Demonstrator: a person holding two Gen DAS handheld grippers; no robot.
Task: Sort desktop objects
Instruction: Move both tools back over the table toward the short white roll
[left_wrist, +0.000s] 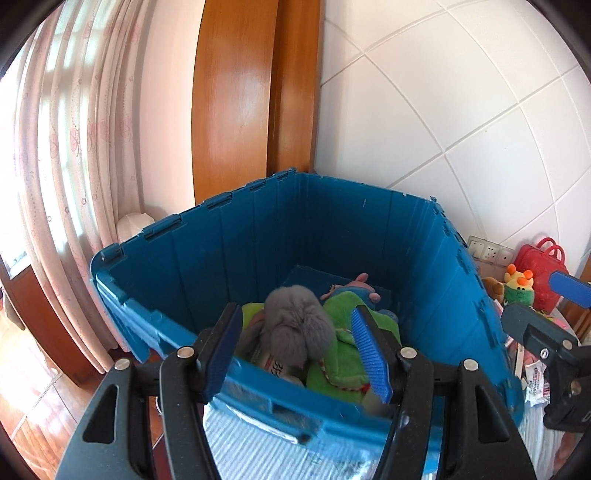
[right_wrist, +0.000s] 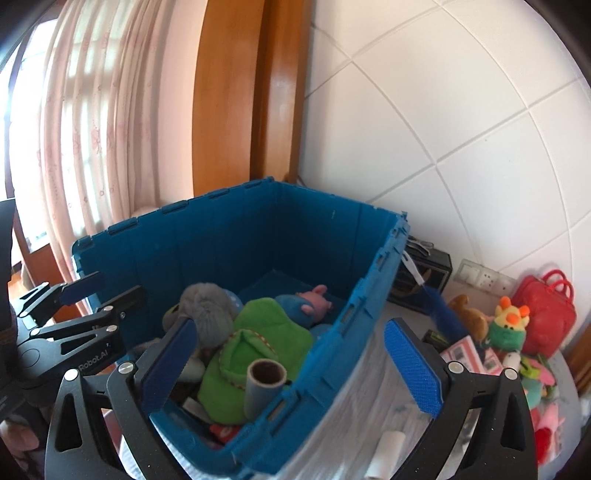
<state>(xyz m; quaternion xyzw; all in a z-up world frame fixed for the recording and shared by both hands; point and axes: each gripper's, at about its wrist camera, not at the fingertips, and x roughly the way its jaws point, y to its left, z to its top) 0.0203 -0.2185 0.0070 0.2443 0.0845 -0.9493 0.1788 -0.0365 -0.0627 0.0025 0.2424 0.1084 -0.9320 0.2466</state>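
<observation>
A blue plastic crate stands on the table and holds a grey furry toy, a green plush, a pink pig doll and a cardboard tube. My left gripper is open and empty over the crate's near rim; it also shows in the right wrist view. My right gripper is open and empty above the crate's near right corner; it also shows in the left wrist view.
To the right of the crate lie a red toy handbag, a yellow-green plush, a brown plush, a black box, pink toys and a white roll. A tiled wall and wooden door frame stand behind.
</observation>
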